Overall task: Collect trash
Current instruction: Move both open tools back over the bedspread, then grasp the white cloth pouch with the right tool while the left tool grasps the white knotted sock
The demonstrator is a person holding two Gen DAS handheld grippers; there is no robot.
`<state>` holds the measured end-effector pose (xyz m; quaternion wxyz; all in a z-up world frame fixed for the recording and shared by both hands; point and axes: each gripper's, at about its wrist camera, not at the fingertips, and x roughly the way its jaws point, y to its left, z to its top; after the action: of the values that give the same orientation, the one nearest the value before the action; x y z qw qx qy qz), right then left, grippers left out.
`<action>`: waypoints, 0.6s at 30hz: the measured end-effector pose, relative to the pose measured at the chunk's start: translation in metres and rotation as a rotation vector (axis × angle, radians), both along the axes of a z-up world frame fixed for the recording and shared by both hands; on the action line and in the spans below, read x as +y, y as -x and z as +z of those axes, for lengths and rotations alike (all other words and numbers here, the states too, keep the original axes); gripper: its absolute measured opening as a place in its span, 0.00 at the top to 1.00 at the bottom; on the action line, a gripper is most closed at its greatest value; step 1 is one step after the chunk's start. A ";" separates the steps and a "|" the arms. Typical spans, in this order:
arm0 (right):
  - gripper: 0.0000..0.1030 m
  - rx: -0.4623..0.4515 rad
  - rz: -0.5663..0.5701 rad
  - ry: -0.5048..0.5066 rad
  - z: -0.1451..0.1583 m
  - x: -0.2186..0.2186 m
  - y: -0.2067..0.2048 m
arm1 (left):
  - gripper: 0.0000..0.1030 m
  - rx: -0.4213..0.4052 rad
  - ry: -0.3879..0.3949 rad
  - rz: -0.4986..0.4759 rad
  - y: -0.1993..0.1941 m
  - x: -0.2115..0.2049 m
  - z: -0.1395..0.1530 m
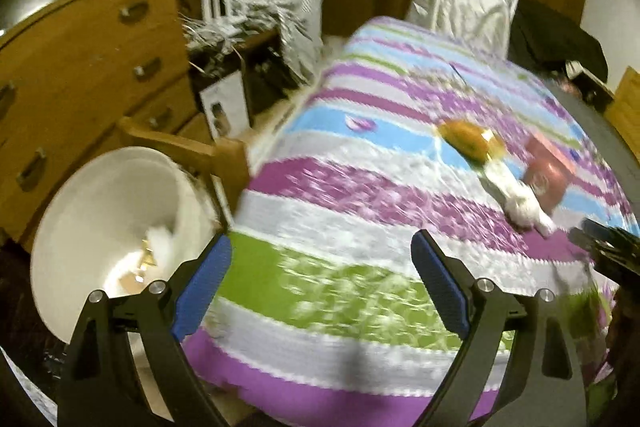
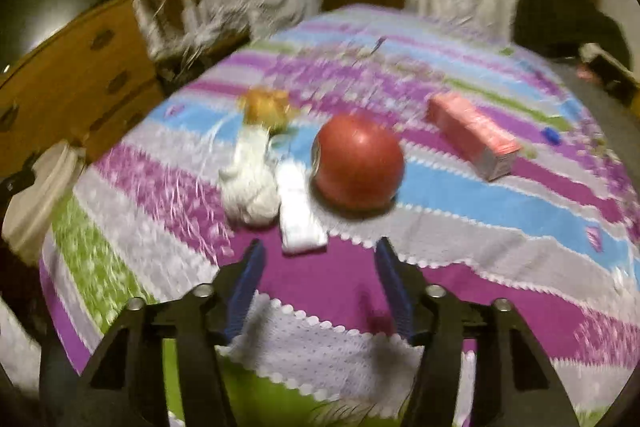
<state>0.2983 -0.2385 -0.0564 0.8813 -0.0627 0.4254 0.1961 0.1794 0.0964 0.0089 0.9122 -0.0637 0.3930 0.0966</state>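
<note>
Trash lay on the striped bedspread [image 2: 460, 187]: a flat white packet [image 2: 298, 211] ran lengthwise away from the right gripper [image 2: 320, 287], jaws wide and empty. Beside it sat crumpled tissue [image 2: 250, 187] and a red can [image 2: 358, 161]. The left gripper [image 1: 322, 281], jaws apart, hung near the white bin [image 1: 100, 211].

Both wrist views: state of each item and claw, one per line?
Left claw: open, empty.
Right claw: open, empty.
Bin: open, trash inside.
Red can: lying on its side on the bed.
Tissue wad: crumpled, on the bed.
White packet: lying flat beside the wad.
Pink carton: lying on its side.
</note>
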 end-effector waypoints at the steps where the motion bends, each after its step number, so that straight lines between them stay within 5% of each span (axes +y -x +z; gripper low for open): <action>1: 0.55 0.015 0.022 -0.001 -0.003 0.005 -0.005 | 0.15 0.010 0.003 -0.009 -0.002 -0.007 -0.003; 7: 0.55 0.060 0.080 0.009 -0.025 0.025 -0.032 | 0.15 0.047 -0.005 -0.052 -0.015 -0.037 -0.011; 11: 0.72 0.064 0.067 0.003 -0.027 0.029 -0.033 | 0.15 0.063 -0.009 -0.081 -0.024 -0.053 -0.014; 18: 0.72 0.071 -0.051 -0.100 -0.008 -0.028 0.048 | 0.15 0.053 0.017 -0.199 -0.045 -0.100 -0.019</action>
<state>0.2503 -0.2667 -0.0640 0.8723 -0.0008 0.4476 0.1968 0.2239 -0.0033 -0.0096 0.9061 -0.0297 0.4220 0.0039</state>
